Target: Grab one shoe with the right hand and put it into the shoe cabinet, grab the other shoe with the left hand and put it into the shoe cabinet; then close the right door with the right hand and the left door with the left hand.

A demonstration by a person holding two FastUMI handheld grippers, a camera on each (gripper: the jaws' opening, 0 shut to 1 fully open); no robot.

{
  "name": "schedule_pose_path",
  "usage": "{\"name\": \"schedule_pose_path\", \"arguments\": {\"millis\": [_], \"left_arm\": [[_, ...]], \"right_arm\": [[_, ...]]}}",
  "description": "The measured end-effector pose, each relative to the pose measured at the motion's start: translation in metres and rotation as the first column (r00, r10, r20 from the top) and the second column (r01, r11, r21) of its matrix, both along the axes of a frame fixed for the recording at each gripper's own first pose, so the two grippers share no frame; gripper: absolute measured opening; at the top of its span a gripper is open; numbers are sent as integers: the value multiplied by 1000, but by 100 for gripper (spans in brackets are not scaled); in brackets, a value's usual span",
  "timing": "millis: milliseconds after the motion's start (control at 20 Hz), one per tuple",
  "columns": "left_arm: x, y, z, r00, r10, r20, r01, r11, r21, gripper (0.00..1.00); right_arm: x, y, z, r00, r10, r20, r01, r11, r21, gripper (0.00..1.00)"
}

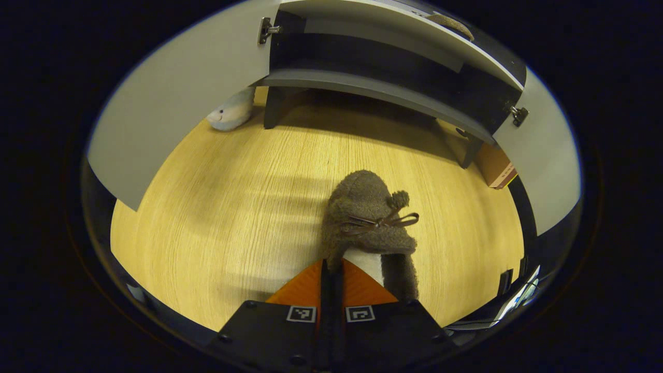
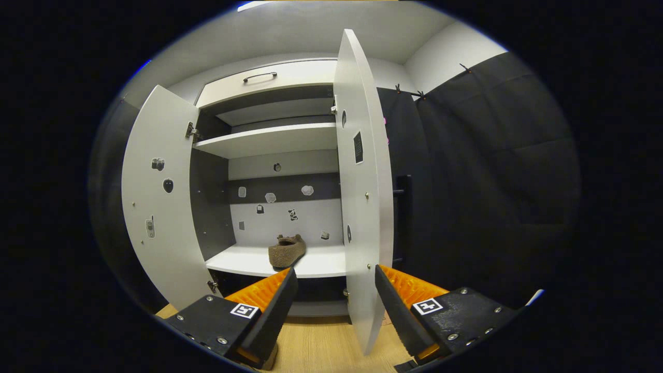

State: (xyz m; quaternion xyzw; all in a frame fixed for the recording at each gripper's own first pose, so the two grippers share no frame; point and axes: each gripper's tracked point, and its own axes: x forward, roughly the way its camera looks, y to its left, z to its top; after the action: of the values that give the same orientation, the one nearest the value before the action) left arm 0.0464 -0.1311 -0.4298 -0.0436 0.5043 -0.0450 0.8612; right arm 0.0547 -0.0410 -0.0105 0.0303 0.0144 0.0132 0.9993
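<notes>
Left gripper (image 1: pixel 331 280) jaws closed on second shoe (image 1: pixel 369 223) heel, long axis pointing toward cabinet (image 1: pixel 383 90) ahead; right gripper (image 2: pixel 334 295) jaws wide open, empty; first shoe (image 2: pixel 286 251) shelved

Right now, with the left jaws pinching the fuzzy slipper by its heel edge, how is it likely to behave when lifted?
The slipper looks soft and fleecy, so it probably sags at the toe when held by the left gripper at one edge. It seems light for its size. The nap likely grips rather than slips, though the thin collar could fold. The pompom and bow may dangle.
</notes>
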Motion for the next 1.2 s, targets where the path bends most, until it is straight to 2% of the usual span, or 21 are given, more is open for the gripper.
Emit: {"name": "schedule_pose_path", "arguments": {"millis": [300,450,750,900,1100,1200], "left_arm": [[-3,8,91,996,-21,85,24,999,-39,7],[-11,10,150,990,-37,134,46,997,-66,7],[11,3,279,940,-101,325,124,991,-52,7],[50,-6,331,899,-124,420,150,988,-31,7],[126,-22,379,841,-118,527,143,990,-6,6],[167,-29,398,833,-93,545,129,991,-28,6]], "right_arm": [[5,13,-22,999,49,-14,-48,998,31,92],[7,16,-35,998,53,-15,-53,999,6,92],[6,22,-51,997,70,-34,-69,997,33,93],[5,18,-49,998,62,-29,-61,998,23,92],[2,9,-40,999,45,-14,-45,999,26,93],[2,5,-35,999,36,-8,-36,999,23,93]]}}
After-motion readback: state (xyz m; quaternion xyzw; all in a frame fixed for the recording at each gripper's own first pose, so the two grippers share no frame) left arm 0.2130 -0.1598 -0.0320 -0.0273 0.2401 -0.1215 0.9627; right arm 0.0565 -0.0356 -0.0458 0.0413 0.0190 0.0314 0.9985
